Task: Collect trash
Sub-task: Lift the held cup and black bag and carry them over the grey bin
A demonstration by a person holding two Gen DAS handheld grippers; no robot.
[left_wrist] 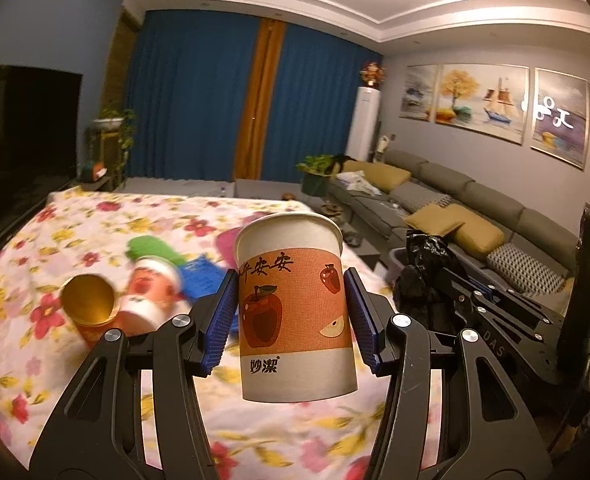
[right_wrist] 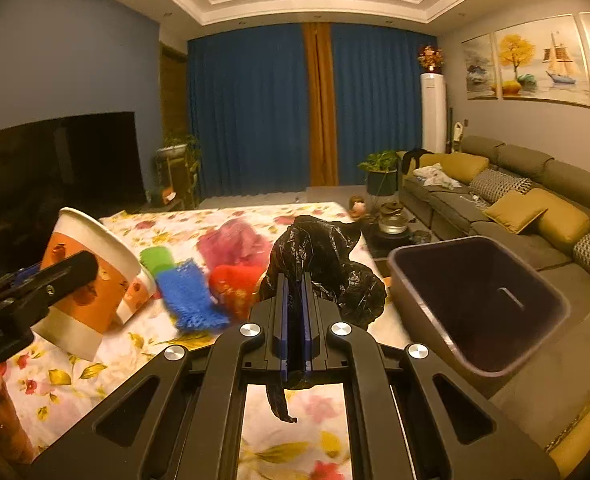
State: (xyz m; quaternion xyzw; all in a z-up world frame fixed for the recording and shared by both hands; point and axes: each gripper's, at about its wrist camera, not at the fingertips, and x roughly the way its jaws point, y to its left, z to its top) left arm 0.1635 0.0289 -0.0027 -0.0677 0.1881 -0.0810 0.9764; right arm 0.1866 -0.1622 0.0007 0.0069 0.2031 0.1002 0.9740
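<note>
My left gripper (left_wrist: 291, 316) is shut on an orange-and-white paper cup (left_wrist: 293, 312) with apple prints, held upright above the floral table. The cup (right_wrist: 89, 280) and left gripper (right_wrist: 35, 292) also show at the left of the right wrist view. My right gripper (right_wrist: 293, 300) is shut on a crumpled black plastic bag (right_wrist: 327, 264), held above the table edge; it also shows in the left wrist view (left_wrist: 427, 268). A dark bin (right_wrist: 479, 304) stands open just right of the bag. Two more paper cups (left_wrist: 95, 304) lie on their sides on the table.
On the floral tablecloth (left_wrist: 55, 240) lie green (right_wrist: 157, 258), blue (right_wrist: 189, 300), pink (right_wrist: 231, 240) and red (right_wrist: 235, 280) cloths. A grey sofa (right_wrist: 535, 208) with cushions runs along the right. A TV (right_wrist: 55, 168) stands at left.
</note>
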